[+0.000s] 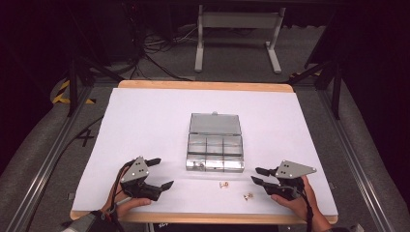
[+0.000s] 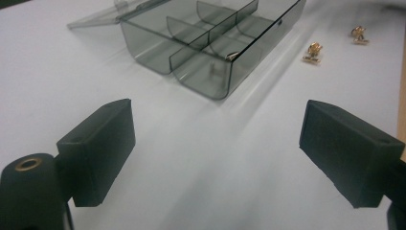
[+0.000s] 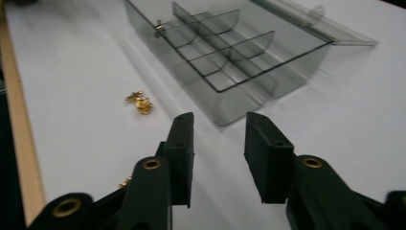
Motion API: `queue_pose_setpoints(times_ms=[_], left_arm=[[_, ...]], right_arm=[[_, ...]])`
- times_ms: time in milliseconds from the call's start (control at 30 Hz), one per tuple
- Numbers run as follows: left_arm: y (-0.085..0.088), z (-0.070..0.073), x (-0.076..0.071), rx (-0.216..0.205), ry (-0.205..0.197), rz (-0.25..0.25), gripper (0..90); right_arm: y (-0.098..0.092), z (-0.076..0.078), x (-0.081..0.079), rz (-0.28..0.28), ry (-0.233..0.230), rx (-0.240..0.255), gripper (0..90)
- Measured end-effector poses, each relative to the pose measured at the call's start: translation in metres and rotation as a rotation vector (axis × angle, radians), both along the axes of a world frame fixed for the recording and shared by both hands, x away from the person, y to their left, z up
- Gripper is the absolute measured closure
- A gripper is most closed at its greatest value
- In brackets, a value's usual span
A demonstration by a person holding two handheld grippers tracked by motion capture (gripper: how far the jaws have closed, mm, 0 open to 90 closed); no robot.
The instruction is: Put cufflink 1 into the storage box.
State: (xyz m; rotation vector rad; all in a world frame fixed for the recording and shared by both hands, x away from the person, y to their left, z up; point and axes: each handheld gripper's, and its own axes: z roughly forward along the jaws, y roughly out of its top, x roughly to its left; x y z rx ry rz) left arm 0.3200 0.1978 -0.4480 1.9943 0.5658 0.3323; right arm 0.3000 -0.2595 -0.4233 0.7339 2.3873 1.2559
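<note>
A smoky clear compartment box (image 1: 214, 152) lies in the middle of the white sheet with its lid (image 1: 214, 123) folded back flat. One small metal piece (image 3: 159, 28) sits in a corner compartment. Two small gold parts (image 1: 223, 184) (image 1: 248, 195) lie loose on the sheet in front of the box; the left gripper view shows them as gold parts (image 2: 312, 51) (image 2: 358, 34). My left gripper (image 1: 163, 172) (image 2: 215, 148) stands open wide, front left of the box, nothing between its jaws. My right gripper (image 1: 256, 175) (image 3: 219, 143) is at the front right, jaws narrowly apart and empty, beside a gold part (image 3: 140, 102).
The white sheet (image 1: 145, 121) covers a wooden table whose front edge (image 1: 203, 218) runs just behind both hands. Beyond the table stand a white frame (image 1: 237, 38) and loose cables on the floor.
</note>
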Motion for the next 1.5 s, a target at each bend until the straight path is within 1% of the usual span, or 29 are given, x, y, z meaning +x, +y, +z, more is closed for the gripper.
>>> queue_pose_setpoints(times_ms=[67, 100, 133, 200, 300, 367, 433, 500, 600, 667, 733, 800, 867, 900, 967, 1033, 1100, 1200, 1267, 1333, 1400, 1467, 1500], left_arm=[[0.004, -0.003, -0.001, -0.008, 0.004, 0.016, 12.2], [0.006, -0.006, -0.002, -0.002, 0.005, 0.029, 12.2], [0.007, -0.008, -0.002, -0.006, 0.006, 0.04, 11.4], [0.009, -0.009, -0.002, -0.017, 0.008, 0.057, 10.8], [0.01, -0.009, -0.002, -0.033, 0.01, 0.059, 10.5], [0.01, -0.009, -0.001, -0.032, 0.013, 0.062, 10.5], [0.01, -0.009, -0.002, -0.031, 0.012, 0.059, 10.6], [0.01, -0.009, -0.002, -0.029, 0.006, 0.059, 10.7], [0.01, -0.009, -0.002, -0.031, 0.005, 0.062, 10.7], [0.01, -0.009, -0.002, -0.032, 0.005, 0.062, 10.7], [0.01, -0.009, -0.003, -0.034, 0.005, 0.062, 10.7], [0.01, -0.009, -0.003, -0.035, 0.0, 0.06, 11.0], [0.011, -0.01, -0.003, -0.042, -0.003, 0.063, 11.0], [0.011, -0.01, -0.003, -0.042, -0.003, 0.063, 11.0], [0.011, -0.01, -0.004, -0.046, -0.004, 0.063, 11.0], [0.011, -0.009, -0.004, -0.041, -0.006, 0.06, 11.1], [0.011, -0.009, -0.004, -0.038, -0.007, 0.058, 11.1], [0.01, -0.009, -0.004, -0.033, -0.008, 0.057, 11.1], [0.011, -0.009, -0.004, -0.035, -0.01, 0.055, 11.0], [0.011, -0.009, -0.004, -0.037, -0.008, 0.052, 11.0], [0.011, -0.009, -0.004, -0.037, -0.006, 0.052, 11.0], [0.011, -0.009, -0.004, -0.032, -0.016, 0.049, 11.0], [0.011, -0.009, -0.004, -0.034, -0.013, 0.049, 11.0]], right_arm=[[0.007, 0.0, -0.002, 0.029, 0.004, -0.016, 68.6], [0.008, 0.0, -0.002, 0.036, 0.008, -0.015, 69.5], [0.012, 0.0, -0.001, 0.052, 0.016, -0.012, 70.6], [0.017, 0.001, -0.001, 0.063, 0.015, -0.028, 72.0], [0.025, 0.001, 0.0, 0.09, 0.026, -0.029, 73.3], [0.033, 0.0, 0.001, 0.123, 0.03, -0.034, 74.0], [0.04, 0.0, 0.001, 0.145, 0.025, -0.047, 73.9], [0.046, 0.0, 0.001, 0.179, 0.029, -0.047, 73.1], [0.057, 0.0, 0.002, 0.228, 0.012, -0.071, 71.5], [0.063, -0.001, 0.006, 0.234, 0.021, -0.065, 69.7], [0.068, -0.003, 0.009, 0.247, 0.024, -0.08, 69.4], [0.072, -0.004, 0.011, 0.263, 0.032, -0.079, 68.9], [0.078, -0.006, 0.012, 0.263, 0.032, -0.111, 68.4], [0.078, -0.006, 0.012, 0.263, 0.032, -0.111, 68.4], [0.08, -0.009, 0.015, 0.268, 0.047, -0.12, 68.4], [0.082, -0.011, 0.018, 0.275, 0.053, -0.128, 69.0], [0.082, -0.011, 0.018, 0.276, 0.056, -0.127, 69.1], [0.085, -0.015, 0.021, 0.277, 0.073, -0.128, 71.1], [0.086, -0.017, 0.022, 0.285, 0.071, -0.145, 71.5], [0.087, -0.019, 0.023, 0.279, 0.082, -0.135, 72.3], [0.087, -0.022, 0.025, 0.273, 0.079, -0.142, 71.9], [0.087, -0.022, 0.026, 0.269, 0.086, -0.135, 72.0], [0.087, -0.022, 0.026, 0.27, 0.083, -0.14, 71.7]])
